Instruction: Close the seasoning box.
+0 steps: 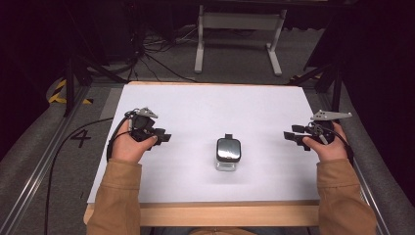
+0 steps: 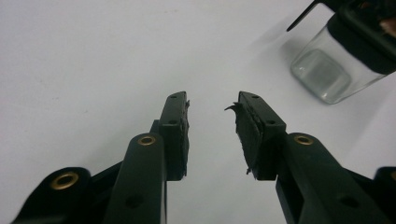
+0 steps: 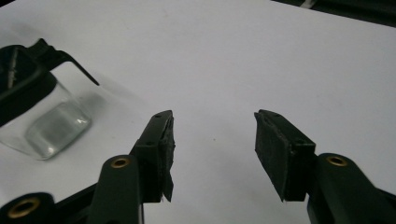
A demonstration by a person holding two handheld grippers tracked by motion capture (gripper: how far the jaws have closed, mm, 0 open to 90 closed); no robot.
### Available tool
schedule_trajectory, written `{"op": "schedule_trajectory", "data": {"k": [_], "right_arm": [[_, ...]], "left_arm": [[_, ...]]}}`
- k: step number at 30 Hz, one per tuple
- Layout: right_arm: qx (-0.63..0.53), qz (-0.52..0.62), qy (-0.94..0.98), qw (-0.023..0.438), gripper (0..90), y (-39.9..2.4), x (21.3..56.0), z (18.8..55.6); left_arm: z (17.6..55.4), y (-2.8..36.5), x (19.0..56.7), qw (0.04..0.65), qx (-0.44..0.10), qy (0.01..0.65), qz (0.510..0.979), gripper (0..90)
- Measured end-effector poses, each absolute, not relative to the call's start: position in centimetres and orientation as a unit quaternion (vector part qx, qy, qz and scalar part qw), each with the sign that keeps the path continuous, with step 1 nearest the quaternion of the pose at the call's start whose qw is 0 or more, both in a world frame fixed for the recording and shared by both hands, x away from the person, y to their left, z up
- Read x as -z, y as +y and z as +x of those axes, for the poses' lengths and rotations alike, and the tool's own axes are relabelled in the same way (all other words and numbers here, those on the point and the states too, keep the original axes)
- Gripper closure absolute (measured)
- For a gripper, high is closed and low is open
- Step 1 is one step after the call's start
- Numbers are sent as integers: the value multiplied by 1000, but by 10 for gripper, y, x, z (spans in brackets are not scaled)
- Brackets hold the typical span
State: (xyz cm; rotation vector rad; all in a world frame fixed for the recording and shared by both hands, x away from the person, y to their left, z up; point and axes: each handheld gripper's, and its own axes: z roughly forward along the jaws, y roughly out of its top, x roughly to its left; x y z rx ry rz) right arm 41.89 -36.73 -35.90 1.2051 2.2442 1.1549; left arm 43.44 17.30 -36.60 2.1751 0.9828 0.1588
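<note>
Standing on the desk (image 1: 195,105), a clear jar (image 1: 228,153) sits between the left gripper (image 1: 164,135) and right gripper (image 1: 292,138), fingers open, empty.

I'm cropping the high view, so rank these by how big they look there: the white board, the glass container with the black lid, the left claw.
1. White board, by far the largest.
2. and 3. Glass container and left claw: too alike to rank.

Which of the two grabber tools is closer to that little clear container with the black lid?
Left, narrowly. The left gripper hovers open to the left of the container; the right gripper hovers open on its other side, slightly farther off. Neither touches it.
</note>
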Motion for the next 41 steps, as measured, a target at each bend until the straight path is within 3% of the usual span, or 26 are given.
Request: {"op": "schedule_trajectory", "data": {"k": [9,19,24,41], "right_arm": [[-384,440,790,188,463,-393,385,432],[-369,447,797,171,443,-402,412,441],[-354,449,803,166,415,-398,423,444],[-345,451,807,162,412,-394,426,444]], "left_arm": [[448,177,391,360,-59,385,848,555],[461,178,419,347,-57,374,858,430],[465,178,428,321,-60,397,858,356],[464,173,424,327,-61,401,854,316]]}}
